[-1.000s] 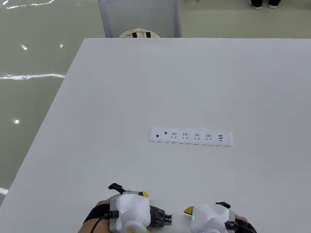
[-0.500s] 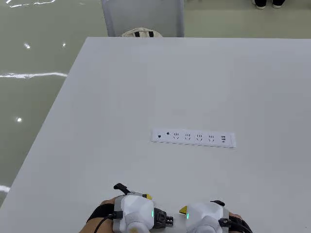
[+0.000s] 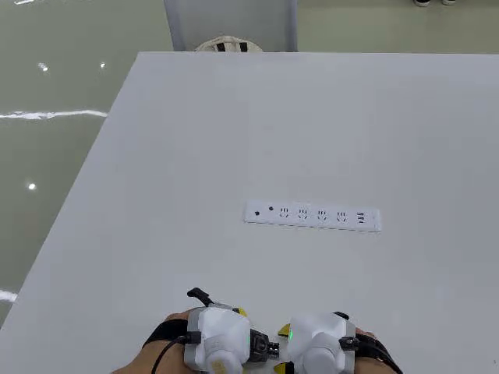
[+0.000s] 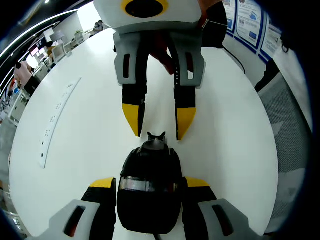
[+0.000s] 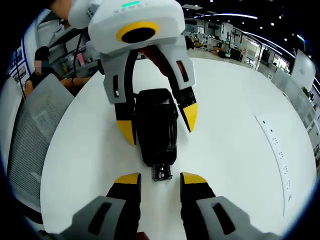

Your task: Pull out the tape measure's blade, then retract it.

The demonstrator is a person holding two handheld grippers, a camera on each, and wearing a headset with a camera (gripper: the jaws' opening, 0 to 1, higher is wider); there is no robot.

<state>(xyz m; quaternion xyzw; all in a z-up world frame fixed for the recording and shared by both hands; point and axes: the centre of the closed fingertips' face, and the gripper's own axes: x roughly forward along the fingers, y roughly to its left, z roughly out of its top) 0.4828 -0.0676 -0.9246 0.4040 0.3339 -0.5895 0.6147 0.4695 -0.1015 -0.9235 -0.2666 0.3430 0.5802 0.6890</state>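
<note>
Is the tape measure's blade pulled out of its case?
No: the end hook sits at the mouth of the tape measure, no blade drawn.

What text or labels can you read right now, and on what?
None legible.
On the power strip: socket marks too small.
On the wall posters: print blurred.
On the tape measure: no readable label.

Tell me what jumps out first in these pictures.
The black tape measure, clamped in the left gripper at the near edge of the white table. The right gripper faces it, jaws open either side of the blade tip. Farther out lies a white power strip.
</note>
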